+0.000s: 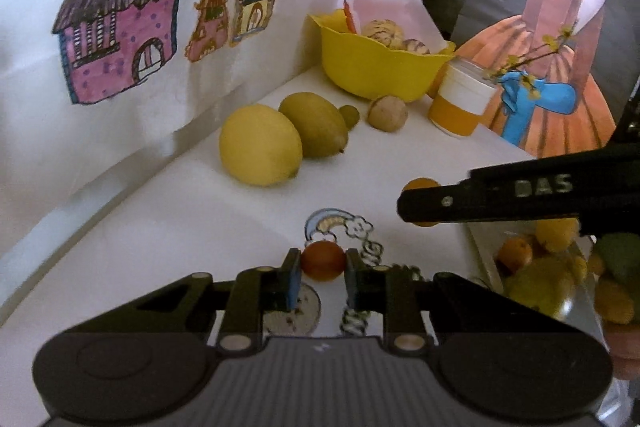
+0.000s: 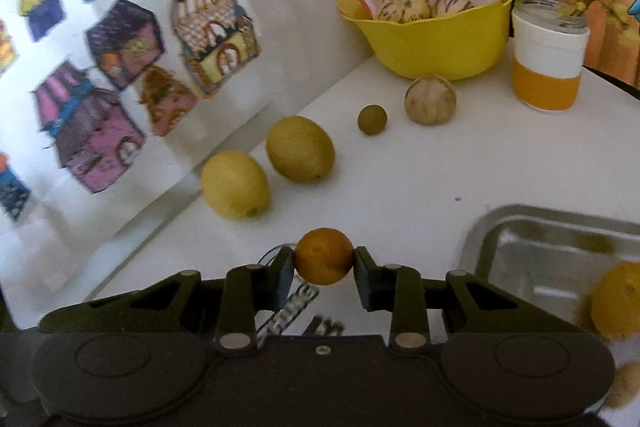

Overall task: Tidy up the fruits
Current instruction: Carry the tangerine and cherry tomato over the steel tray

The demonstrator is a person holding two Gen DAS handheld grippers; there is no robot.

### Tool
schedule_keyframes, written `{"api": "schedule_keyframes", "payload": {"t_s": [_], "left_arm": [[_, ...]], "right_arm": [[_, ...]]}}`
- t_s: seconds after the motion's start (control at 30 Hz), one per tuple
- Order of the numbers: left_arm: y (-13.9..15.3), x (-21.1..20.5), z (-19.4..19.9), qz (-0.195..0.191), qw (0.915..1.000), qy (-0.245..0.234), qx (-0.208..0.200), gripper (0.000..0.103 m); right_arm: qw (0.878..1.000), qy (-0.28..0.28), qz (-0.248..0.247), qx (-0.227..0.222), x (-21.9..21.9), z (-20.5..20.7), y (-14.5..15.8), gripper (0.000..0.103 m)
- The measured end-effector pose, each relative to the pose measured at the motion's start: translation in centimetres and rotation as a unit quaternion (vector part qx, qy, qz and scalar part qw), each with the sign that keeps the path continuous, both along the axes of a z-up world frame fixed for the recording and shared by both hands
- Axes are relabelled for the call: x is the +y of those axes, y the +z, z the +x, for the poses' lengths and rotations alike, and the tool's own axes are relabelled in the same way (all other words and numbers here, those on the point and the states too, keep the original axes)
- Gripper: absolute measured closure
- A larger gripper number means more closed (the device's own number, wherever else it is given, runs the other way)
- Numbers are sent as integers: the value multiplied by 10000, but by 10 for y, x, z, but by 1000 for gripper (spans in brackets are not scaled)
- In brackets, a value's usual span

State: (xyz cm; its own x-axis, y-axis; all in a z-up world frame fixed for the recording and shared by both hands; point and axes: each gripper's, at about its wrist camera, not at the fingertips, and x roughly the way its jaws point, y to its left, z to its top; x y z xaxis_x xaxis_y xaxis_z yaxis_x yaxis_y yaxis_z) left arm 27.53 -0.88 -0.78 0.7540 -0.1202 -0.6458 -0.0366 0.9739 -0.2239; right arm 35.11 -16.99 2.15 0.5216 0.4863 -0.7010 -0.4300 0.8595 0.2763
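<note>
- White desk runs back to a wall papered with hand-drawn, coloured house pictures; a yellow plastic bowl holding striped pale fruits sits at about 1 o'clock in the right wrist view.
- Right gripper is clamped on a small round orange fruit, its pads pressing the fruit's left and right flanks.
- Left gripper holds a small reddish-orange round fruit between its two fingers; the blue pad touches its left side.
- Two large yellow lemons lie side by side at 11 o'clock, with a small green ball-shaped fruit and a tan round fruit beyond them near the bowl.
- A shiny metal tray lies at 3 o'clock, with an orange fruit at its edge.
- Judging by the row on the desk, each held fruit likely belongs near similar ones; which spot is intended cannot be told.
- To do it well, each fruit should be lowered until it touches the desk before the grip is eased, since round fruit rolls.
- Keeping the two grippers apart avoids knocking the lemons.
</note>
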Motion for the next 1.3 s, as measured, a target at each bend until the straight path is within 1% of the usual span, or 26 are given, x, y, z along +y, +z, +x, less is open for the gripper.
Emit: {"api": "schedule_keyframes", "payload": {"t_s": [0.2,0.37,0.47,0.57,0.73,0.83,0.97,1.13,1.3], "left_arm": [[10,-9,-29,-49,9996,-282,-81,78],[19,-32,-51,-195,9974,-669,-194,78],[23,-52,-63,-281,9948,-932,-285,78],[25,-74,-71,-401,9922,-1145,-298,78],[21,-105,-75,-431,9890,-1391,-261,78],[14,-116,-73,-388,9891,-1410,-169,78],[6,-124,-70,-279,9901,-1376,-61,78],[2,-128,-64,-163,9910,-1328,-1,78],[-2,-131,-59,-107,9915,-1295,27,78]], "right_arm": [[9997,53,217,-134,-25,-43,19,69],[9988,-157,374,-272,-60,-77,35,69],[9982,-352,281,-391,-83,-97,39,69],[9968,-544,22,-590,-105,-115,39,69],[9942,-836,-114,-670,-137,-133,26,69],[9925,-974,-204,-705,-152,-137,14,69],[9915,-1143,-136,-610,-169,-134,-5,69],[9902,-1184,-195,-719,-174,-129,-20,69],[9906,-1107,-222,-767,-169,-118,-26,69]]}}
